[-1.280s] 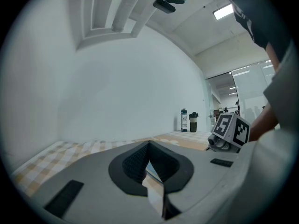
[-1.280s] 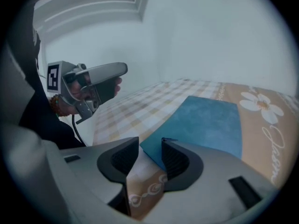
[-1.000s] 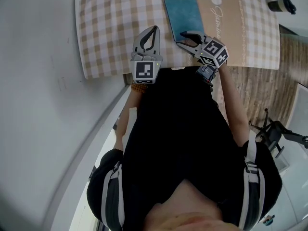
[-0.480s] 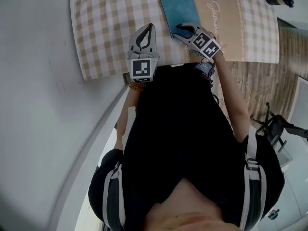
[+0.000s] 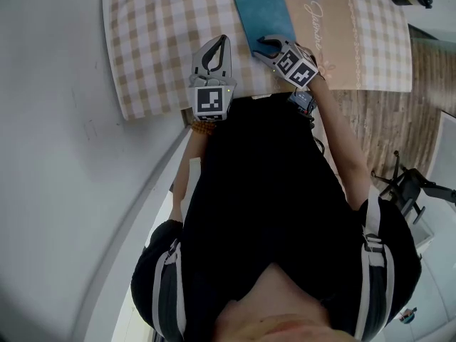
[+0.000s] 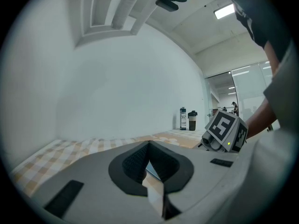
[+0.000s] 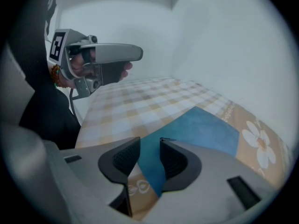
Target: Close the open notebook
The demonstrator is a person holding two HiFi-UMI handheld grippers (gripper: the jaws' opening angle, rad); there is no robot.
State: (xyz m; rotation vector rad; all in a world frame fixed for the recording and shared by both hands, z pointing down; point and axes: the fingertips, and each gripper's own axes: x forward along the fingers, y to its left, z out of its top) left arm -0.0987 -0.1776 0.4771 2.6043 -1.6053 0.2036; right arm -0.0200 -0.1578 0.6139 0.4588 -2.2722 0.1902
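Note:
A blue notebook (image 5: 265, 16) lies flat and closed on the checked tablecloth (image 5: 157, 41). My right gripper (image 5: 269, 43) points down at its near end. In the right gripper view the blue cover (image 7: 205, 127) shows through the gap between the pads of my right gripper (image 7: 149, 146). Its jaws have just been closing; they stand apart over the cover's near corner, with no pad visibly pressing on it. My left gripper (image 5: 223, 43) hovers level over the cloth left of the notebook, its tips together and empty; the left gripper view (image 6: 149, 146) shows the same.
Two bottles (image 6: 187, 119) stand at the table's far end. The table's near edge runs just under both grippers, against my body. A white wall is to the left, wooden floor (image 5: 385, 120) to the right with a tripod (image 5: 410, 184).
The right gripper has moved onto the notebook's near end, dipped, rolled and narrowed its jaws. The left gripper has kept still.

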